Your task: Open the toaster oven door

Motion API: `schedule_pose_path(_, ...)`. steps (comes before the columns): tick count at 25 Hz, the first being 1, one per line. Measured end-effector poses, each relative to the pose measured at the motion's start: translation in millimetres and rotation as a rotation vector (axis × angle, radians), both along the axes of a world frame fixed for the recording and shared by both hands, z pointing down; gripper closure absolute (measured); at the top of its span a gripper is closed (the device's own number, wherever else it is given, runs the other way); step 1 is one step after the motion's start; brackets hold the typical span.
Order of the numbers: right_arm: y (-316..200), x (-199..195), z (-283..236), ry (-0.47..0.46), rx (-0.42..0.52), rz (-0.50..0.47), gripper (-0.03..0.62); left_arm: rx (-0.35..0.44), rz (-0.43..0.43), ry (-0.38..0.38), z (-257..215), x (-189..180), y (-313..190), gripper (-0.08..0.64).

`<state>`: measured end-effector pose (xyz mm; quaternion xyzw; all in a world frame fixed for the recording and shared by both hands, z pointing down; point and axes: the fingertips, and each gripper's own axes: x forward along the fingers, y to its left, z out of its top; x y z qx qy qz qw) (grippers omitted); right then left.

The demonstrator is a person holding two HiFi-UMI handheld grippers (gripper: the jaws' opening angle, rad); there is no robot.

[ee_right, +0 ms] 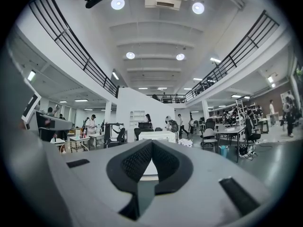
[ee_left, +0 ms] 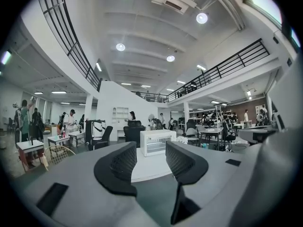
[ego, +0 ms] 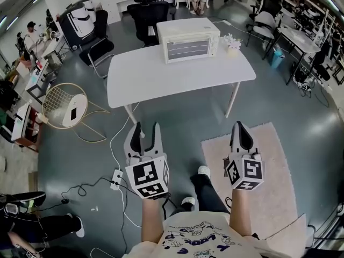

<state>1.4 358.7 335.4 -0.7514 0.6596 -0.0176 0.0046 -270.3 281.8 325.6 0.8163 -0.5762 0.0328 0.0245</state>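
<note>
Toaster oven (ego: 188, 39) set at far edge of desk (ego: 161, 85), door shut, long axis crosswise. Well ahead of both grippers. Left gripper (ego: 147, 127) fingers released, empty, judged slightly nearer. Right gripper (ego: 239, 124) fingers clenched on nothing.

left gripper (ee_left: 150, 148) jaws stand apart, empty; toaster oven (ee_left: 158, 142) sits on the white table (ee_left: 147, 170) beyond.

No text, brand or number is legible anywhere. The blue print on the person's shirt (ego: 196, 236) is too blurred to read, and the toaster oven (ego: 188, 39) is too small for any label.
</note>
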Motion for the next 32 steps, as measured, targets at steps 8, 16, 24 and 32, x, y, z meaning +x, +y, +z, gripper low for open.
schedule_pose_path(8, -61, 25, 3, 0.002, -0.001, -0.025, 0.597, -0.015, -0.011, -0.022, 9, 26, -54, 0.365)
schedule_pose_path(16, -161, 61, -3, 0.002, 0.007, -0.089, 0.597, 0.001, -0.043, -0.042, 0, 69, -137, 0.364)
schedule_pose_path(24, -266, 112, -19, 0.005, 0.01, -0.148, 0.597, -0.009, -0.096, -0.051, -11, 121, -227, 0.365)
schedule_pose_path(32, -342, 167, -23, 0.008, 0.023, -0.177, 0.597, -0.003, -0.146, -0.052, -12, 164, -296, 0.365)
